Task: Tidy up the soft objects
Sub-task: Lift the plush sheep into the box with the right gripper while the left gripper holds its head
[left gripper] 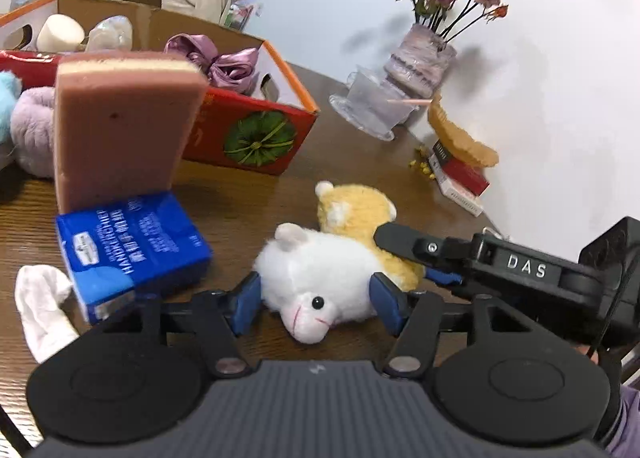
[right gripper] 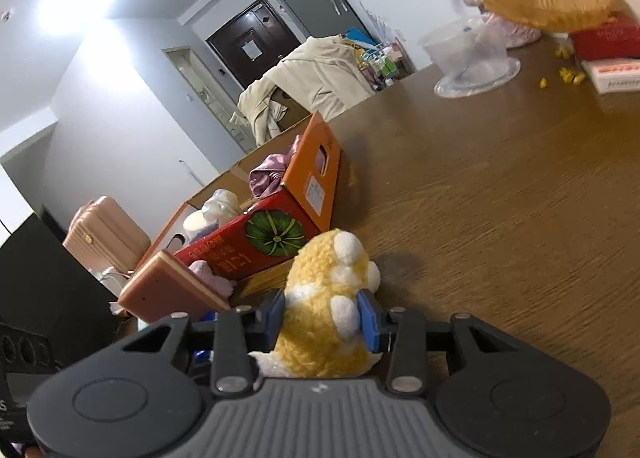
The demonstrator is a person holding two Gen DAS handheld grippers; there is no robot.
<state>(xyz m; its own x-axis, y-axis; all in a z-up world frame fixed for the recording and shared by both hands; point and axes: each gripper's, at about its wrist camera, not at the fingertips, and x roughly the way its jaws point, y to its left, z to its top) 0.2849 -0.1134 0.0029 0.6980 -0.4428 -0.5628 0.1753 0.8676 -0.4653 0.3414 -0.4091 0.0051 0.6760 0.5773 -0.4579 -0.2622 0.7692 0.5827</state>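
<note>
A white plush animal (left gripper: pixel 316 278) lies on the wooden table between the blue pads of my left gripper (left gripper: pixel 316 304). The pads stand at its sides and the plush looks unsqueezed. Right behind it lies a yellow-and-white plush (left gripper: pixel 356 210). My right gripper (left gripper: pixel 412 258) reaches in from the right over that plush. In the right wrist view, my right gripper (right gripper: pixel 322 316) is shut on the yellow plush (right gripper: pixel 324 290), pads pressed into its sides. An open red and orange cardboard box (left gripper: pixel 288 70) behind holds a purple satin scrunchie (left gripper: pixel 224 58) and pale soft items.
A pink sponge block (left gripper: pixel 120 126) stands upright on the left. A blue tissue pack (left gripper: pixel 136 250) and a white sock (left gripper: pixel 44 306) lie in front of it. A lilac fluffy item (left gripper: pixel 32 130) sits at far left. A glass bowl (left gripper: pixel 372 106), flower vase (left gripper: pixel 420 58) and stacked books (left gripper: pixel 460 174) line the wall.
</note>
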